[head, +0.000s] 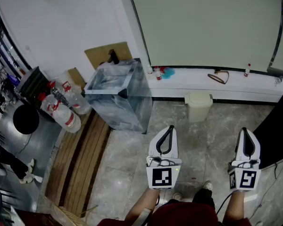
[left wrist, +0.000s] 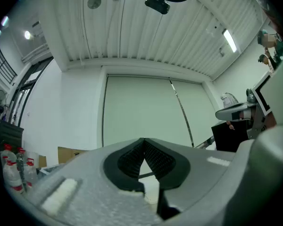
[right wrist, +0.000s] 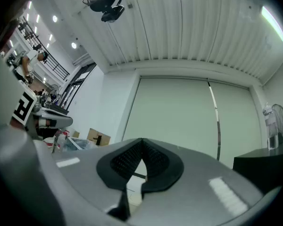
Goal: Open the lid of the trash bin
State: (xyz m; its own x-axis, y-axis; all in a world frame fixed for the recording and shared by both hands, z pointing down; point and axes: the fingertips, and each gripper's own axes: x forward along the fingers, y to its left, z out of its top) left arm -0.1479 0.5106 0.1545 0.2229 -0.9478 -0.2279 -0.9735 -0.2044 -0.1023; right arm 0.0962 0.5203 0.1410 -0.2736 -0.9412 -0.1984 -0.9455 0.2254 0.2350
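- Cream bin [head: 198, 108]: one, on the floor [head: 127, 173] against the white ledge [head: 193, 82], with its lid [head: 198, 97] down
- Bin stands ahead of both tongs, between their lines and well apart from them
- Clear box [head: 118, 95]: one, left of the bin
- Tongs: two; left gripper [head: 169, 128] and right gripper [head: 245, 131] each have jaws closed tip to tip, gripping nothing and touching nothing

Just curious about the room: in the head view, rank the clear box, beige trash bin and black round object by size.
Largest: clear box.
Then beige trash bin and black round object: too alike to rank.
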